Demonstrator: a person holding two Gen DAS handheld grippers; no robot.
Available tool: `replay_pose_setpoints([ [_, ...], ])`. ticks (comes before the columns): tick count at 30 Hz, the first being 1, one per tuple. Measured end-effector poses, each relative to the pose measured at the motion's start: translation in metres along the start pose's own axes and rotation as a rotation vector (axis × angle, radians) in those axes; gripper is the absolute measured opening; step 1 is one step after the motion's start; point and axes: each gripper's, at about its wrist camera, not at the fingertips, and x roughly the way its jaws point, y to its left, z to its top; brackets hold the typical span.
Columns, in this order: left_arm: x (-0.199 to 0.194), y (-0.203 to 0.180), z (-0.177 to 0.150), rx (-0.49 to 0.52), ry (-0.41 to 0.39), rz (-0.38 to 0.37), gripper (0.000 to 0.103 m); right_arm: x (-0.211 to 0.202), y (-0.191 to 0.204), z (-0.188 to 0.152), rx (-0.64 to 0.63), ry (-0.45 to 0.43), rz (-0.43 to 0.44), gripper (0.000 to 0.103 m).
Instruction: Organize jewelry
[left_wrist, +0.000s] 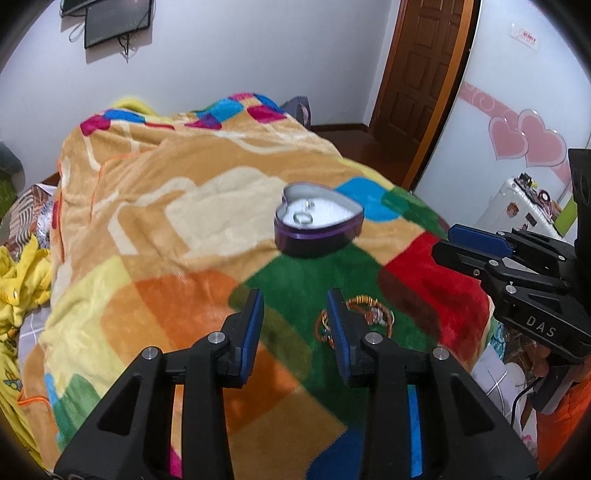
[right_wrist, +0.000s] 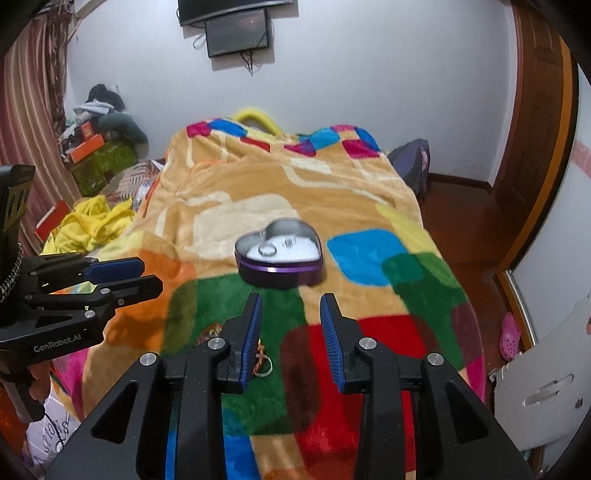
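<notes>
Patchwork blanket (left_wrist: 155, 206) spread over the whole bed. Right gripper (right_wrist: 291, 314) and left gripper (left_wrist: 295, 306) both above the near edge, fingers parted, nothing between them. Heart-shaped tin (right_wrist: 279, 254) sitting lidless near the blanket's middle, on the green and tan patches. Coiled bracelet (left_wrist: 369, 314) down on the green patch by the near edge. Two rings (right_wrist: 266, 251) inside the tin.

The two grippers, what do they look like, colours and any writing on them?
Both are black plastic with silver pivot bolts and blue ribbed finger pads. The left gripper reads "GenRobot.AI" on its side in the right wrist view; the right gripper reads "DAS", with a black cable below.
</notes>
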Motion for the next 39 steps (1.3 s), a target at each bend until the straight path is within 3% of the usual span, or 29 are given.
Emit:
replay_pose_setpoints([
  [12, 0.028, -0.012, -0.025, -0.011, 0.100, -0.060, 0.034, 0.017, -0.007, -0.025, 0.017, 0.095, 0.009, 0.029],
  [17, 0.034, -0.015, -0.032, -0.033, 0.121, -0.074, 0.028, 0.017, -0.012, -0.029, 0.031, 0.103, 0.005, 0.029],
  [24, 0.042, -0.012, -0.025, -0.046, 0.118, -0.058, 0.022, 0.023, -0.015, -0.030, 0.040, 0.115, 0.021, 0.029],
  [27, 0.048, -0.013, -0.024, -0.045, 0.123, -0.064, 0.012, 0.025, -0.014, -0.029, 0.040, 0.117, 0.029, 0.029],
  [31, 0.052, -0.015, -0.023, -0.043, 0.120, -0.087, 0.005, 0.028, -0.013, -0.027, 0.039, 0.118, 0.041, 0.029],
  [39, 0.036, -0.010, -0.017, -0.061, 0.052, -0.074, 0.005, 0.039, -0.009, -0.020, 0.043, 0.123, 0.104, 0.029],
])
